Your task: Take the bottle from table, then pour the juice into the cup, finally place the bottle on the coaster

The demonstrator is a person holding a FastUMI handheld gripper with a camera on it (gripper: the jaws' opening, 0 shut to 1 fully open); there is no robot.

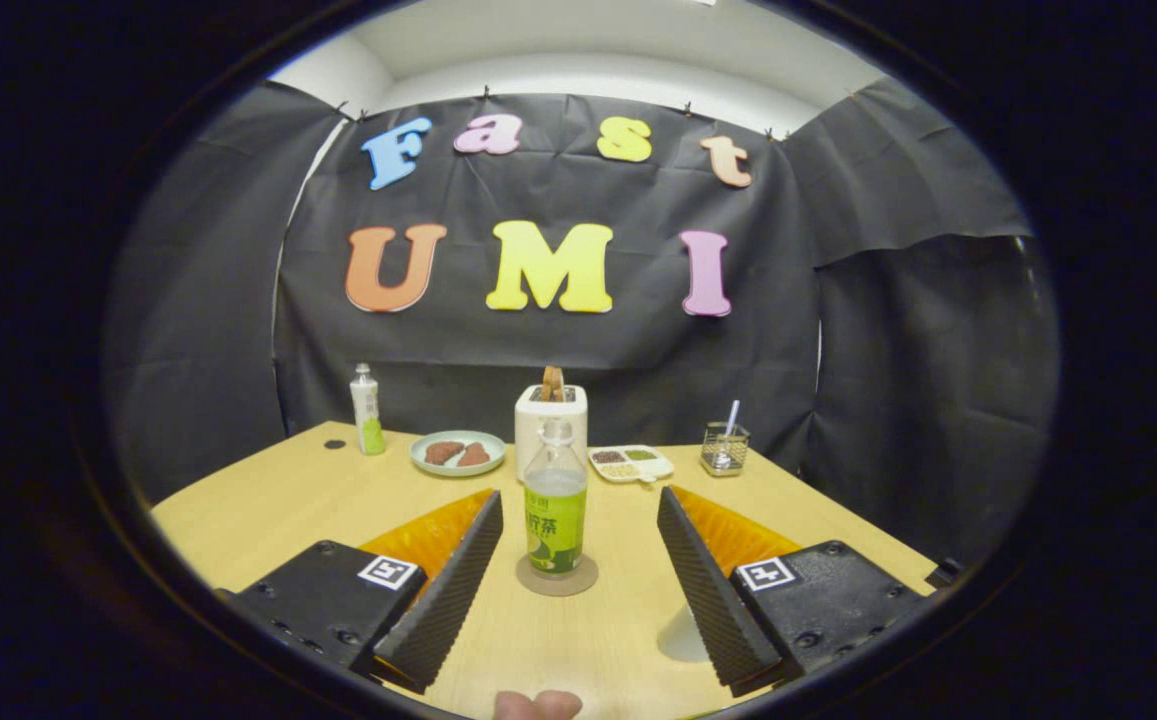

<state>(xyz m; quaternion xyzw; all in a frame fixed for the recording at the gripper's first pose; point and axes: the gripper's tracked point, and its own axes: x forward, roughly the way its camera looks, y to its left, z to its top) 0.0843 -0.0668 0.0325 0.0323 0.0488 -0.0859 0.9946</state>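
1. A booth hung with black cloth closes in a pale wooden tabletop (338,500), which carries everything in sight.
2. The bottle (555,500) stands upright on a round coaster (558,580) near the middle of the tabletop, just ahead of the gripper (578,560). It has a green label and looks uncapped, with a little liquid left.
3. The gripper is spread wide and grips nothing; a finger stands clear of the bottle on each side.
4. Judging by this, the bottle is already set down and the task looks close to done.
5. The bottle seems to be thin clear plastic: light, a bit springy, smooth where bare. The labelled belly offers the surest hold; the narrow neck would let it swing.
6. A pale rounded shape beside the right finger may be the cup (683,635); I cannot tell for sure.
7. Along the far edge stand a second small bottle (367,410), a plate (458,453), a toaster (551,425), a divided tray (631,463) and a wire holder (724,448), well apart from the coaster. Straight back toward the near edge is open.
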